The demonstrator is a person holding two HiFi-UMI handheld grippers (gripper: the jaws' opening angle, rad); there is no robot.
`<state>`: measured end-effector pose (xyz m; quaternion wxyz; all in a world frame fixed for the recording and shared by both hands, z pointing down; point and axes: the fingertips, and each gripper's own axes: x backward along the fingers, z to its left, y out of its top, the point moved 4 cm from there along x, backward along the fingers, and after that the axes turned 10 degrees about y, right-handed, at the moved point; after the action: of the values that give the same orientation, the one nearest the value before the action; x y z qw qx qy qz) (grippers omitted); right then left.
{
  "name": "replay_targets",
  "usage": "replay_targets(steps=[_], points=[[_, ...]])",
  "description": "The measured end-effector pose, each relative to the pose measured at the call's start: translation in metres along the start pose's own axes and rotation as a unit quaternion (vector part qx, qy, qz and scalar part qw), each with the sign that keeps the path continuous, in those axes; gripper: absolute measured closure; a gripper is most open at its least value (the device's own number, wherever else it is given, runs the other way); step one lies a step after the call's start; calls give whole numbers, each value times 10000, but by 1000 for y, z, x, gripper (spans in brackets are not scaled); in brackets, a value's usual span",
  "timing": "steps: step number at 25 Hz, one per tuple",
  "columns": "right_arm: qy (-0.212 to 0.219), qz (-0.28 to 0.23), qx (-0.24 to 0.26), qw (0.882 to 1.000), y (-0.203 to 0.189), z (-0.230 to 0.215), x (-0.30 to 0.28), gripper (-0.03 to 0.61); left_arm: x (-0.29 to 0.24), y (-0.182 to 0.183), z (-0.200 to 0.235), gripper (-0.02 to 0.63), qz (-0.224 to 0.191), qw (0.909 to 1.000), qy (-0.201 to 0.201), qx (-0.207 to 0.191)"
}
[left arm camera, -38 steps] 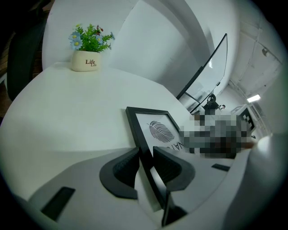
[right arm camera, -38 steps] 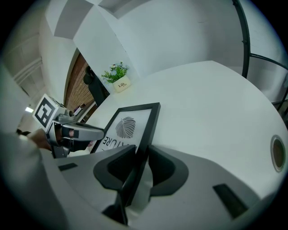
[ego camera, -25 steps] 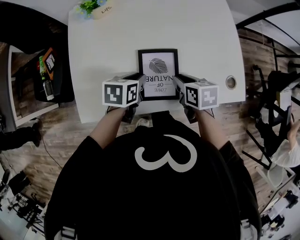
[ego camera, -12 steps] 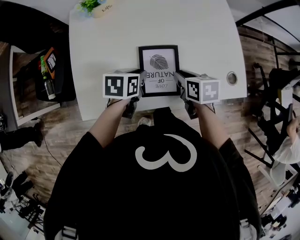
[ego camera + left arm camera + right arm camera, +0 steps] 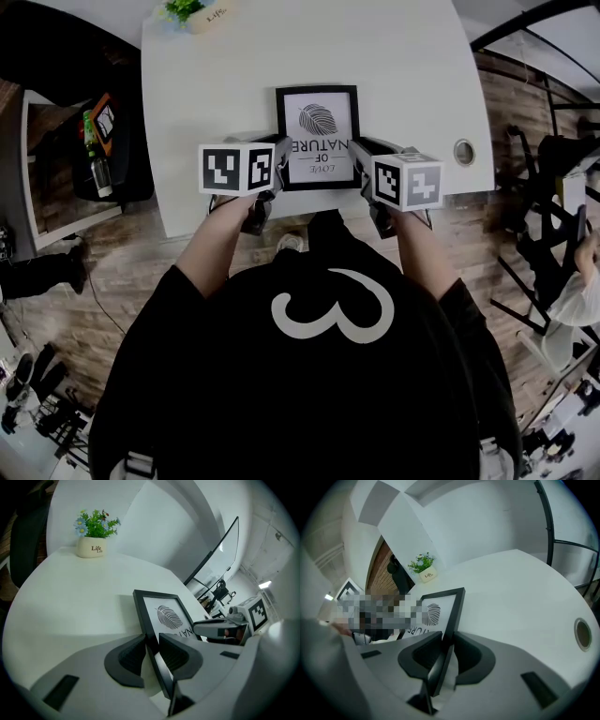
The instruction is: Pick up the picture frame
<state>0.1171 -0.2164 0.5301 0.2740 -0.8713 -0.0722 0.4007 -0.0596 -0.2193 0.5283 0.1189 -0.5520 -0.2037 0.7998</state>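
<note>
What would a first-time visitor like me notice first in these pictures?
A black picture frame with a leaf print lies near the white table's front edge. The left gripper clamps its left side and the right gripper its right side. A small potted plant stands at the table's far left corner.

I see the picture frame (image 5: 316, 136) on the table (image 5: 403, 66), upper middle; left gripper (image 5: 279, 155) on its left edge, right gripper (image 5: 354, 153) on its right edge, plant pot (image 5: 192, 14) at upper left.
</note>
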Motion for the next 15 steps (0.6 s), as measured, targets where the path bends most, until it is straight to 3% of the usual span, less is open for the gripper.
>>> replay_targets(steps=[15], points=[[91,-514,462,9976,15,42,36,482,62,13,-13,515,-645,9978,-85,-85]])
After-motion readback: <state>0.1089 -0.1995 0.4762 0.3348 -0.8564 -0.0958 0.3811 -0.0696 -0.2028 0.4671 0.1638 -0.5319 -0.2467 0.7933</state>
